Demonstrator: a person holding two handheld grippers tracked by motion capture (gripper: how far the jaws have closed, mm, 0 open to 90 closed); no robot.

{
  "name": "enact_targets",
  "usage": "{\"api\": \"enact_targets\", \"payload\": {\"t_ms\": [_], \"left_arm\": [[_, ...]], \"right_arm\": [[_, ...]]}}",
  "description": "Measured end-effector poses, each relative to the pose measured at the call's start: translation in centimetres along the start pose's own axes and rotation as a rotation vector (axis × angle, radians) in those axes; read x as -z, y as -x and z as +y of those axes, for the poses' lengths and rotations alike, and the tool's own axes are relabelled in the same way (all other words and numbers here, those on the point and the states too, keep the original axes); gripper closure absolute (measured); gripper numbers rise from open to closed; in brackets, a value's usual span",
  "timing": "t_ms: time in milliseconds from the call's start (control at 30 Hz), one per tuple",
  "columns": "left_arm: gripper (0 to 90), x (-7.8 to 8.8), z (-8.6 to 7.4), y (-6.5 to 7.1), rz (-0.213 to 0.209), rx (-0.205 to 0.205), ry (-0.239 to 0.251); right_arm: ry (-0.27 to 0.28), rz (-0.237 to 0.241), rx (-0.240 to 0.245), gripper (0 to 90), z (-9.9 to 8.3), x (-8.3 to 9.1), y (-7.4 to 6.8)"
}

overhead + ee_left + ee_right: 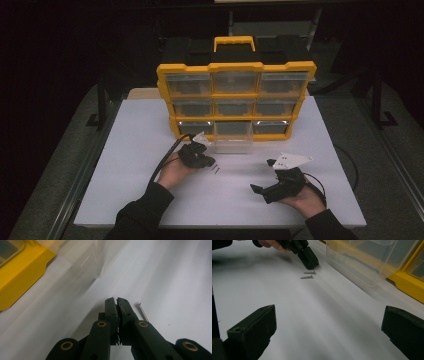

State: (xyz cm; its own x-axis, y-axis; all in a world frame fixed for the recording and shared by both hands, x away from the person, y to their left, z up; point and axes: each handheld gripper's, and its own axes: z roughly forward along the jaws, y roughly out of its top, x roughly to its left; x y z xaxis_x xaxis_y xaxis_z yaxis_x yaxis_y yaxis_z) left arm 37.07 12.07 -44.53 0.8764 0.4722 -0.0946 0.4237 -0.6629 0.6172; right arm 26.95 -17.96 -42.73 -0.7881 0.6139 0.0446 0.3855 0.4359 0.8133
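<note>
Two small silver screws (309, 272) (307, 277) lie side by side on the white table (150, 150), seen in the high view as tiny marks (216, 170). My left gripper (212, 162) rests on the table with its jaws shut and its tip (311, 264) right at the screws. I see nothing between its jaws. In the left gripper view the closed tip (117, 301) has one screw (141, 312) lying just to its right. My right gripper (264, 176) sits nearer the front right, jaws wide open (329, 335) and bare, pointing toward the screws.
A yellow drawer organizer (235, 67) stands upright at the table's back. Its bottom middle clear drawer (232, 139) is pulled out, just beyond the left gripper (95, 257) (362, 260). Cables trail from both grippers. Both forearms enter from the front edge.
</note>
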Motion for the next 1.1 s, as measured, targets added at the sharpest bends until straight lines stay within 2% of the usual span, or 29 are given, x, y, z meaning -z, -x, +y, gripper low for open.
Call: {"api": "enact_targets", "payload": {"t_ms": [100,133,233,267,433,633,700,833,967,1100], "left_arm": [[87.0,0.1,0.0,0.0,0.004,-0.002,-0.005],[87.0,0.2,0.0,0.1,0.000,0.015,0.009],[87.0,0.4,0.0,0.0,-0.001,0.011,0.004],[87.1,0.6,0.0,-0.1,-0.003,-0.003,-0.006],[87.2,1.2,0.0,-0.2,-0.002,0.002,0.004],[87.2,2.4,0.0,-0.4,-0.017,-0.003,0.011],[87.2,2.7,0.0,-0.4,-0.032,0.009,0.031],[87.2,3.6,0.2,-0.5,-0.046,0.013,0.040],[87.2,4.2,0.5,-0.7,-0.050,0.002,0.040],[87.2,5.0,0.7,-0.9,-0.058,0.011,0.050]], "right_arm": [[0.002,0.002,0.000,0.0,0.0,0.0,0.0],[0.001,0.002,0.002,0.0,0.0,0.0,0.0],[0.000,0.002,0.000,0.0,0.0,0.0,0.0],[0.002,0.002,0.004,0.0,0.1,0.0,-0.1],[0.003,0.000,0.005,0.0,0.1,0.0,-0.1],[0.008,0.001,0.004,0.0,0.1,0.1,-0.1],[0.011,0.002,0.001,0.0,0.2,0.1,0.0],[0.012,0.004,-0.002,0.0,0.1,0.2,0.0],[0.014,0.002,-0.003,0.0,0.1,0.3,-0.1],[0.020,0.002,-0.004,0.0,0.1,0.3,-0.1]]}}
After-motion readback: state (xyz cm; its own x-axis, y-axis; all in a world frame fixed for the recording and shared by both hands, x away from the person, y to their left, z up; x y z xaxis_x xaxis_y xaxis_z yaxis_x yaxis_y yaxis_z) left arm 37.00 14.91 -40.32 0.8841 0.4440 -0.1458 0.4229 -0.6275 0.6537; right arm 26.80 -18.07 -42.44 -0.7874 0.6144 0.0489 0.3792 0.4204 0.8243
